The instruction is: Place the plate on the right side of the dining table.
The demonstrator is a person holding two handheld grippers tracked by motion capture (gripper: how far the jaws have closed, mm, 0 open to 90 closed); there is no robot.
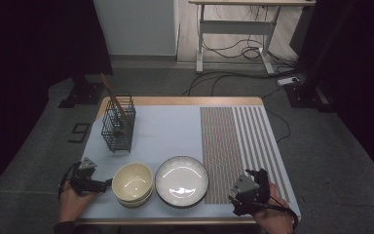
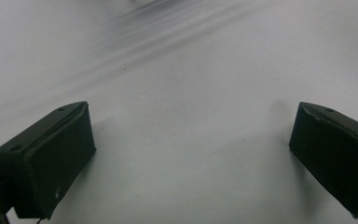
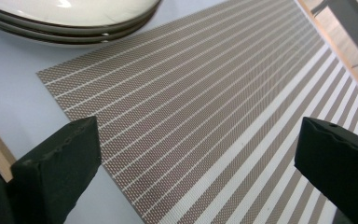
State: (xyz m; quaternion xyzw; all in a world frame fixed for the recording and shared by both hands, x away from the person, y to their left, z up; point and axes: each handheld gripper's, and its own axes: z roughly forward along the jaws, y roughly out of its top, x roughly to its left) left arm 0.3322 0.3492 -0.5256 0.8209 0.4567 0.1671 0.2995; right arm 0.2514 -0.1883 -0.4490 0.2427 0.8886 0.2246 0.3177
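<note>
From above I see my left gripper point(image 1: 108, 184) beside the cream bowls point(image 1: 133, 182); its own view shows bare surface point(image 2: 191, 140), jaws spread. My right gripper point(image 3: 196, 163), jaws spread, looks over the striped placemat point(image 3: 205, 93).

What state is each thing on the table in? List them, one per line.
Left tool: open, holding nothing, beside the bowls.
Right tool: open, holding nothing, over the striped placemat.
Bowls: stacked, upright, empty.
Plates: stacked, empty.
Wire basket: upright, sticks leaning in it.
</note>
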